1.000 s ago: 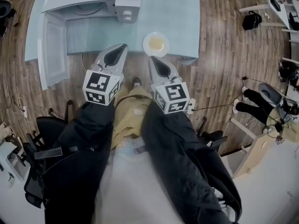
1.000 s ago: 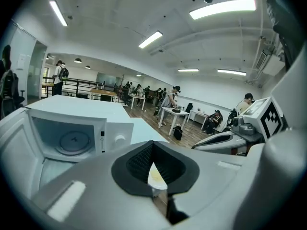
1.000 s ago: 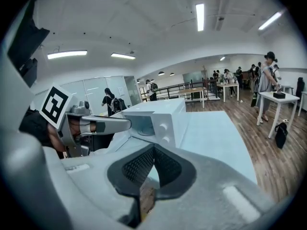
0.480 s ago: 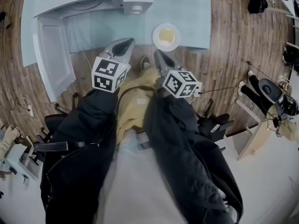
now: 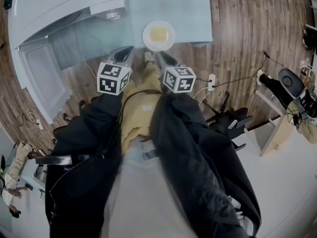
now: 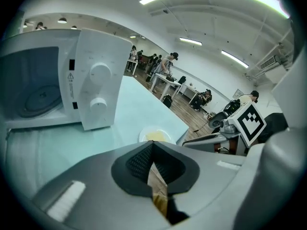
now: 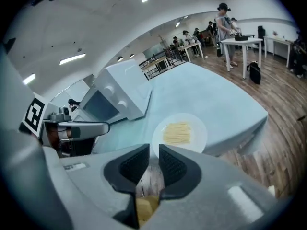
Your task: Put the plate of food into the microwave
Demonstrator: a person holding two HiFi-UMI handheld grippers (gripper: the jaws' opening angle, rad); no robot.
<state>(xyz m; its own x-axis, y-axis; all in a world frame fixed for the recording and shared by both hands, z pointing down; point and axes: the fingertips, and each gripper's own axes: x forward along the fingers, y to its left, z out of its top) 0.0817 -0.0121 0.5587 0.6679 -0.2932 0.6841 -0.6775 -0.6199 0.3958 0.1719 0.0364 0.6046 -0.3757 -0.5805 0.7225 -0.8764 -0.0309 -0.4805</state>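
A white plate (image 5: 148, 40) of pale yellow food (image 5: 159, 33) sits near the front edge of the light blue table (image 5: 188, 9). The white microwave (image 5: 64, 6) stands at the back left with its door (image 5: 42, 81) swung open. My left gripper (image 5: 126, 52) is shut and empty, short of the table edge and left of the plate. My right gripper (image 5: 160, 56), just below the plate, has just been opening; its jaws stand a little apart with nothing between them. The right gripper view shows the plate (image 7: 197, 137) just beyond my right gripper (image 7: 153, 161); the left gripper view shows the plate (image 6: 145, 137) beyond my left gripper (image 6: 152, 146).
The microwave's dial panel (image 6: 98, 87) faces the left gripper. A cable and power strip (image 5: 212, 82) lie on the wooden floor at the right. Office chairs (image 5: 233, 125) stand beside my legs. People work at white tables (image 7: 240, 41) far behind.
Both grippers have sunk toward the table's front edge and now lie closer to the plate. The right gripper's marker cube has rolled. The head view has shifted.
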